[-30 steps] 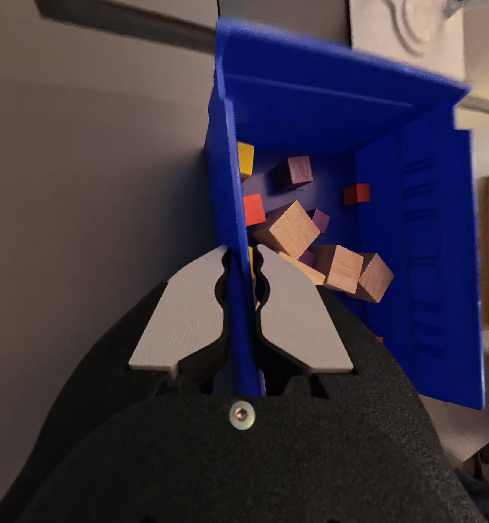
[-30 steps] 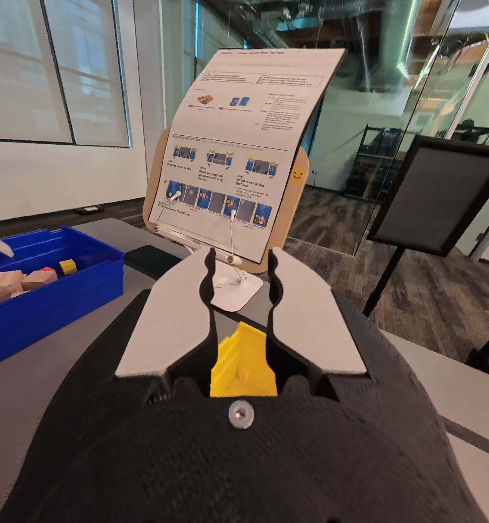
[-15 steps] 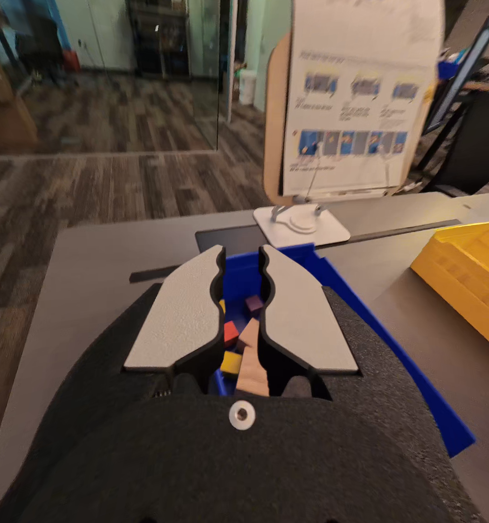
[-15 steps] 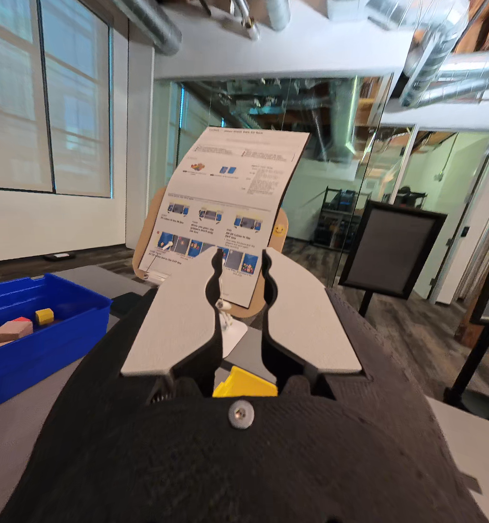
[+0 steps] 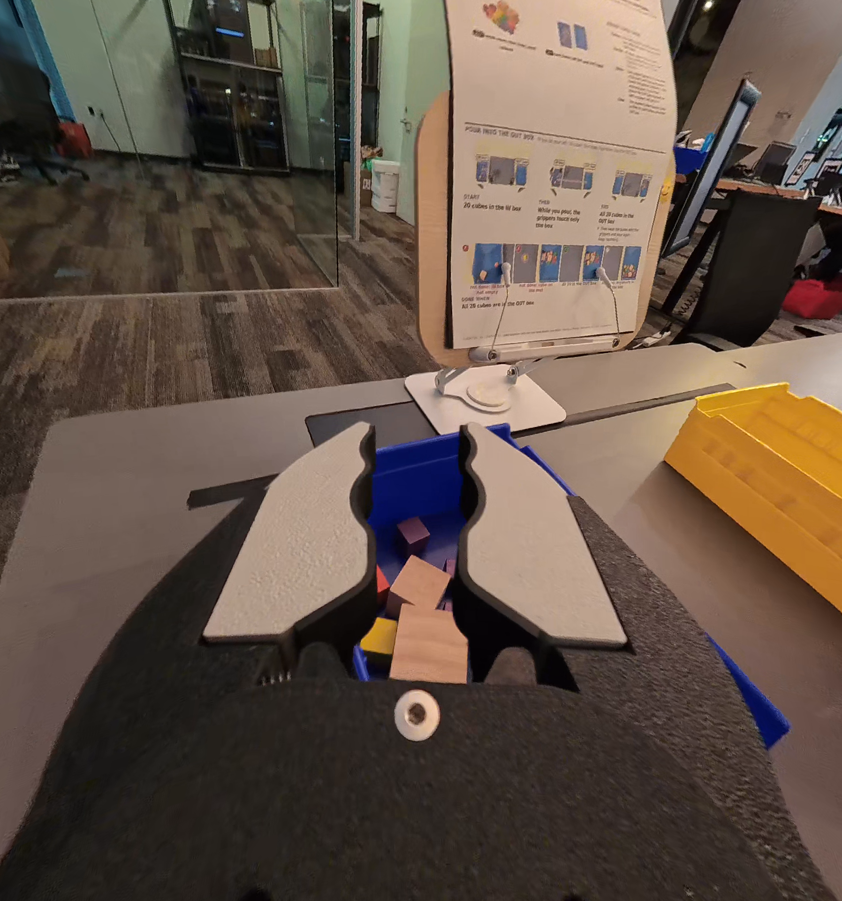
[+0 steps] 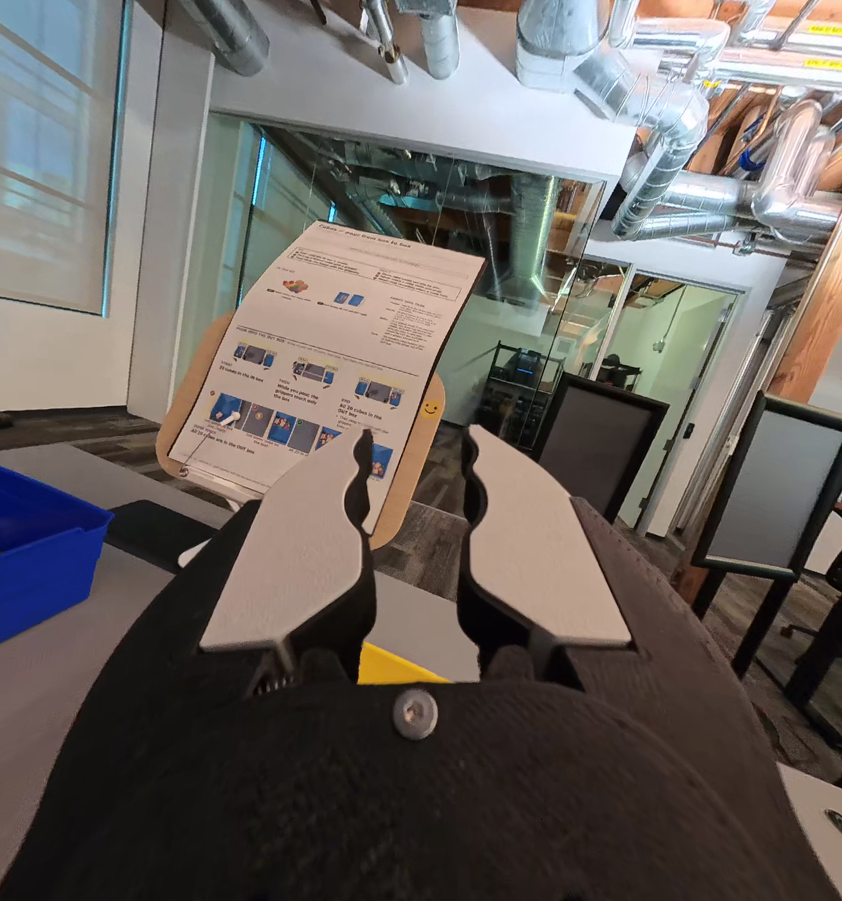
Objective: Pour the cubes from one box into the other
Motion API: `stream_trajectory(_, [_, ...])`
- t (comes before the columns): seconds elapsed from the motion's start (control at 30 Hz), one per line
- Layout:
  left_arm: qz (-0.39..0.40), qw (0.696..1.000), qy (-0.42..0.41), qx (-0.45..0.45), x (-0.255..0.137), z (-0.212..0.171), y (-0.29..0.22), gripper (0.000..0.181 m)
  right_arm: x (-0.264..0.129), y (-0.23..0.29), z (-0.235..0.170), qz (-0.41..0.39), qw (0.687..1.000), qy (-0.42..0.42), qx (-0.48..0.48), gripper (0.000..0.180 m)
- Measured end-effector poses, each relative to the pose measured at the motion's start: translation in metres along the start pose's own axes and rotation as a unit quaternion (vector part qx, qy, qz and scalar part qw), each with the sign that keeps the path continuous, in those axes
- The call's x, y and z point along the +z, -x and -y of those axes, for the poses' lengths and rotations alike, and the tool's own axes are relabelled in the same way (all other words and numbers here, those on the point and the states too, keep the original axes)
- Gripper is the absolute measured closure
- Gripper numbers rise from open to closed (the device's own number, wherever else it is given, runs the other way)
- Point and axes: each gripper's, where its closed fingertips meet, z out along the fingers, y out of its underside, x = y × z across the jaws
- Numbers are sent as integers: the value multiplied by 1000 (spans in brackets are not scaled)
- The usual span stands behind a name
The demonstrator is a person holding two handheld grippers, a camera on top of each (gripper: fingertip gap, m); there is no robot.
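Observation:
The blue box (image 5: 419,463) stands level on the grey table and holds several cubes: wooden ones (image 5: 419,582), a purple one (image 5: 413,534) and a yellow one (image 5: 379,641). My left gripper (image 5: 416,431) hovers over its near end, open and empty. The yellow box (image 5: 774,468) lies to the right and no cubes show in it. My right gripper (image 6: 415,434) is open and empty, raised and tilted upward; a corner of the yellow box (image 6: 389,665) shows below it. The blue box (image 6: 34,560) is at its left.
An instruction sheet on a stand (image 5: 550,170) rises at the table's far edge, with its white base (image 5: 487,395) just behind the blue box; it also shows in the right wrist view (image 6: 331,361). Black sign frames (image 6: 599,439) stand on the floor to the right.
My left gripper let go of the blue box's wall; the box went from tipped up to level on the table. My right gripper rose, tilted upward and opened a little wider.

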Motion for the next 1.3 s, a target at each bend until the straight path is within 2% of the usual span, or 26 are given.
stream_trajectory(0.2, [-1,998,13,-61,-14,-13,25,149,-5,-6,3,-18,999,-10,-42,143])
stream_trajectory(0.33, [5,998,2,-69,-25,-11,33,149,-4,9,1,35,999,-28,-30,141])
stream_trajectory(0.47, [3,996,20,-82,-25,-20,37,149,3,18,-12,68,998,12,-1,140])
stream_trajectory(0.6, [19,982,100,-160,-19,-54,48,149,7,22,-20,72,996,49,8,138])
stream_trajectory(0.73, [1,973,114,-200,-10,-66,50,149,7,23,-24,72,994,76,20,137])
stream_trajectory(0.93, [25,964,195,-178,2,-91,44,143,11,28,-50,82,986,140,41,137])
stream_trajectory(1.1, [77,935,294,-182,-3,-121,48,146,12,37,-78,88,975,197,49,136])
stream_trajectory(1.3, [67,925,332,-170,9,-129,33,147,6,36,-73,79,974,211,16,136])
